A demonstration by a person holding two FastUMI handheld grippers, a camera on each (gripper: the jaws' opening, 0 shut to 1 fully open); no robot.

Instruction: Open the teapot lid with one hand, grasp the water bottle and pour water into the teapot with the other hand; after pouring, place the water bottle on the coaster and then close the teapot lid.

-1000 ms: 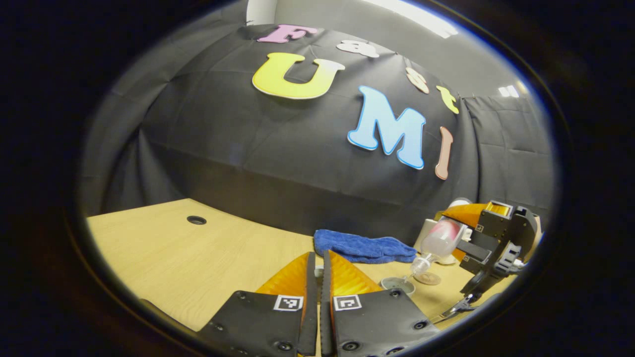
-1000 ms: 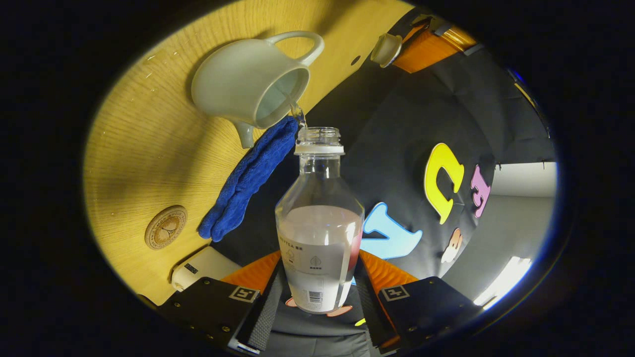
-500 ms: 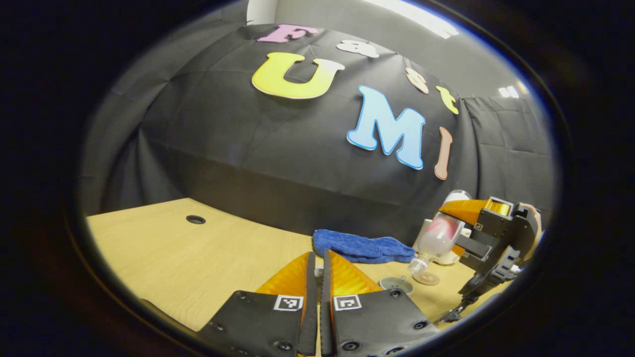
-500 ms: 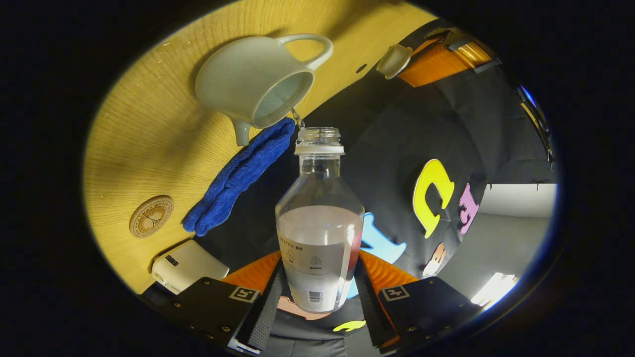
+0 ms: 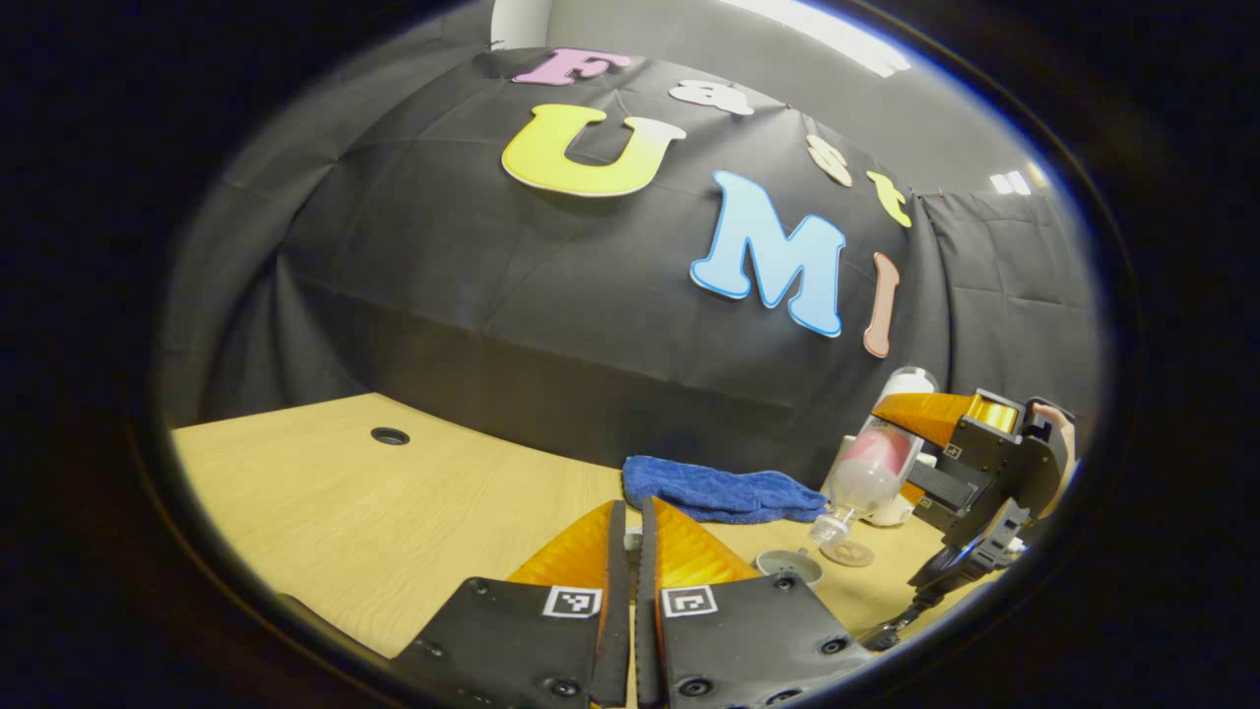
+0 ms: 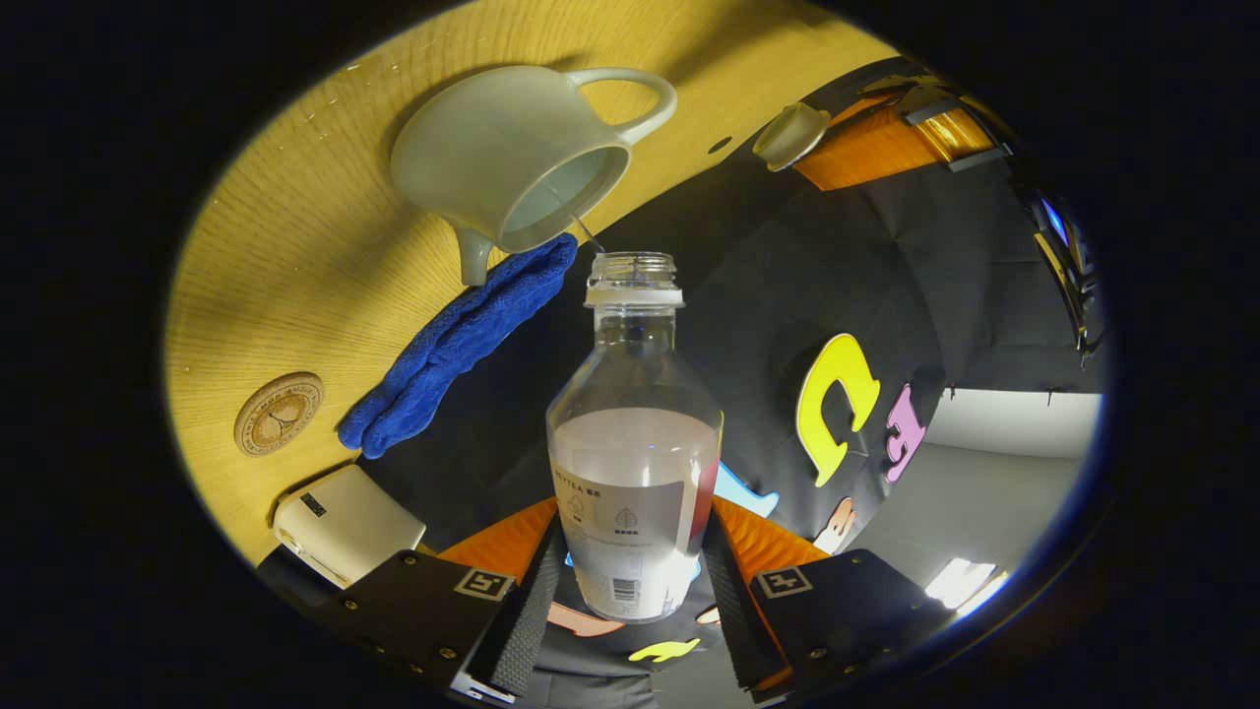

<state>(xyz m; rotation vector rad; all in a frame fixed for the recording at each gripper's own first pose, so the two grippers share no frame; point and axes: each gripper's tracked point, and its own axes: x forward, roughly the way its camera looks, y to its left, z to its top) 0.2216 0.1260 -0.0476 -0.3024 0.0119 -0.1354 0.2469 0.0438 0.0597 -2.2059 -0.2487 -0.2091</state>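
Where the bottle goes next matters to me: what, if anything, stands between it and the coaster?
Nothing visible does. The right tool holds the bottle tipped over the open teapot. The coaster lies bare on the table, with the blue cloth beside it, apart and not on it.

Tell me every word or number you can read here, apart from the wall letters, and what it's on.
Bottle label: print and barcode, too small to read.
Coaster: engraved ring of letters, too blurred.
White box: dark sticker, unreadable.
Square markers: patterns, no words.
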